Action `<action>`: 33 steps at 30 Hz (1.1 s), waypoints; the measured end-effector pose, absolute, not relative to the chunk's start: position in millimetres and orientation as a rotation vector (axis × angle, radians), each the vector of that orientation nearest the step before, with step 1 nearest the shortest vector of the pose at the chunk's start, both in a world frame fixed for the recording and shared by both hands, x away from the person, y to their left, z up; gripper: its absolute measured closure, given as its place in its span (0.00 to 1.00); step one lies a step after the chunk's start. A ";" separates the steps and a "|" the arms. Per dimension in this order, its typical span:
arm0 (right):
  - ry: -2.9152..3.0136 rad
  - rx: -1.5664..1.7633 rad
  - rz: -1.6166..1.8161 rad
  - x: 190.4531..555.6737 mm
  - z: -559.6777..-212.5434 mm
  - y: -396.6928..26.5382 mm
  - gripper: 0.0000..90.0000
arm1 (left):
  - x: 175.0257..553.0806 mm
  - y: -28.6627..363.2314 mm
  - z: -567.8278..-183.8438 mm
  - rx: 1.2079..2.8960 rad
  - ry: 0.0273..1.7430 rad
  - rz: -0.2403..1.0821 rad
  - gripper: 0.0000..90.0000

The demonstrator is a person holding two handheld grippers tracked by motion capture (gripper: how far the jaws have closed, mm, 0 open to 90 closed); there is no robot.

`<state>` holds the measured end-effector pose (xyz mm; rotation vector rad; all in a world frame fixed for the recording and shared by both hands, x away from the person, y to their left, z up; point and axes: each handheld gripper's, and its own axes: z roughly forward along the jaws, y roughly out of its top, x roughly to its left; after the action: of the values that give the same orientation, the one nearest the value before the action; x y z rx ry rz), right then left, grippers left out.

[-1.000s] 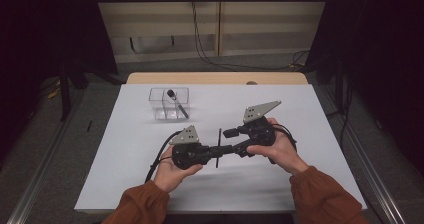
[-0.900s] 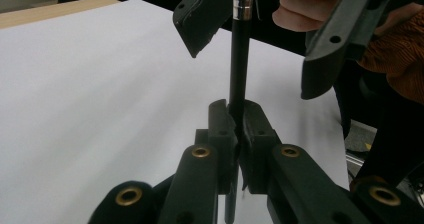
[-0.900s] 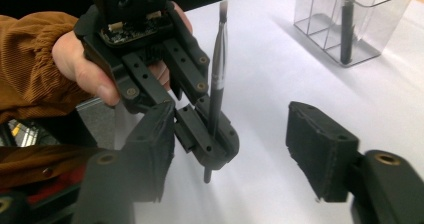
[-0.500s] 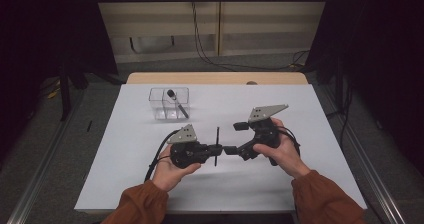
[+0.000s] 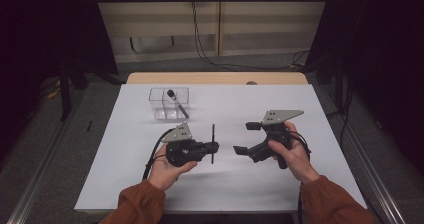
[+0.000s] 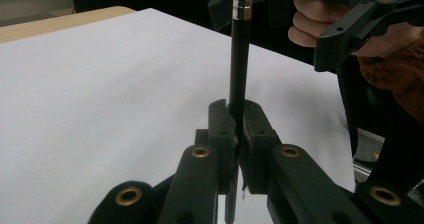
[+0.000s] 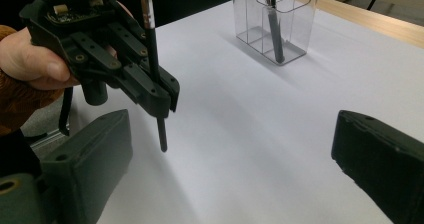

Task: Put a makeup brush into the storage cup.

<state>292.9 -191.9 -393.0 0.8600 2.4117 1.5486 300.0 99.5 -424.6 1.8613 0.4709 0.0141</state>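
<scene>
Left gripper view: a black brush is being clamped upright between the closed jaws of the left gripper, its metal ferrule being shown only here and in the right gripper view; no writing is being shown; the right gripper, its jaws just opened wide and holding nothing, is being held beside it over the white table; a clear holder with another brush is being seen beyond.

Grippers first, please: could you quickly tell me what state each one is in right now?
Left gripper: shut on the thin black brush.
Right gripper: open, holding nothing; its jaws have just been opening.
</scene>
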 end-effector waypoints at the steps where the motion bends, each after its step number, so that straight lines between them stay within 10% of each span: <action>1: 2.404 0.863 1.541 291.9 -393.5 -193.7 0.03 | 300.1 100.3 -424.4 1.861 0.472 0.014 0.95; 33: 2.065 1.074 1.548 243.8 -428.5 -260.3 0.02 | 305.6 134.5 -412.0 1.820 0.545 0.083 0.95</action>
<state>243.8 -260.3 -428.5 1.0744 2.0652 1.5479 305.6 134.5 -412.0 1.8200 0.5455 0.0831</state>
